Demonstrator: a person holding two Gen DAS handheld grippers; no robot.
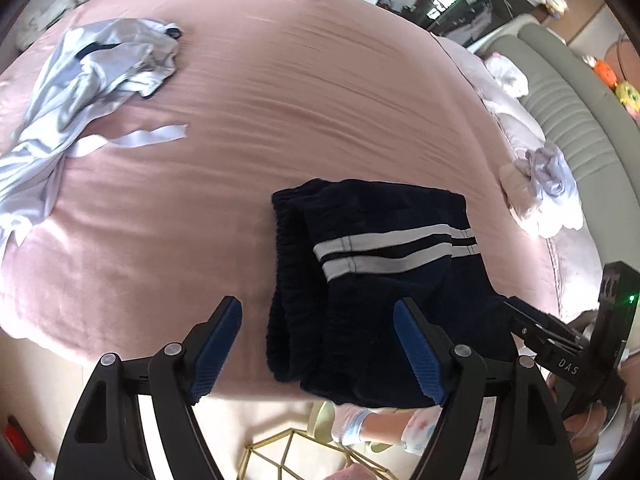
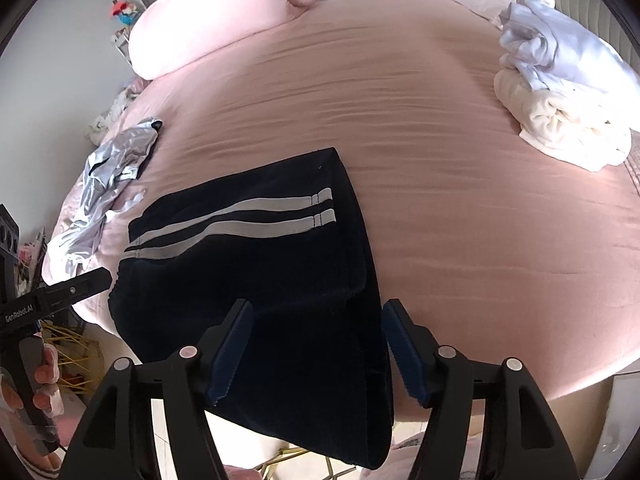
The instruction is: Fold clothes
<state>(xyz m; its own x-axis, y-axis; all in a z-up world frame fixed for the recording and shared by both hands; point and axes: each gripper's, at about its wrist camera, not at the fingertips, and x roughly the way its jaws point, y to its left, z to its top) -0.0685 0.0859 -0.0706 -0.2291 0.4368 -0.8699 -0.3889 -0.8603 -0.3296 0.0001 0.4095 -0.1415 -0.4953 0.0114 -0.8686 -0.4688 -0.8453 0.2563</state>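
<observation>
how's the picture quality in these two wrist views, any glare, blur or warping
Left wrist: strong fisheye bulge bends the pink bed; dark corners; the navy trousers lose fabric detail, silver garment shows sheen. Right wrist: same warping; the white pile looks nearly washed out; trousers mostly black. Both fairly sharp.

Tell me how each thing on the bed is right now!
Navy striped pants: folded, near end hanging over the bed edge.
Silver satin garment: crumpled, unfolded.
White and cream clothes: piled together.
Left gripper: open, holding nothing.
Right gripper: open, pants between jaws, not pinched.
</observation>
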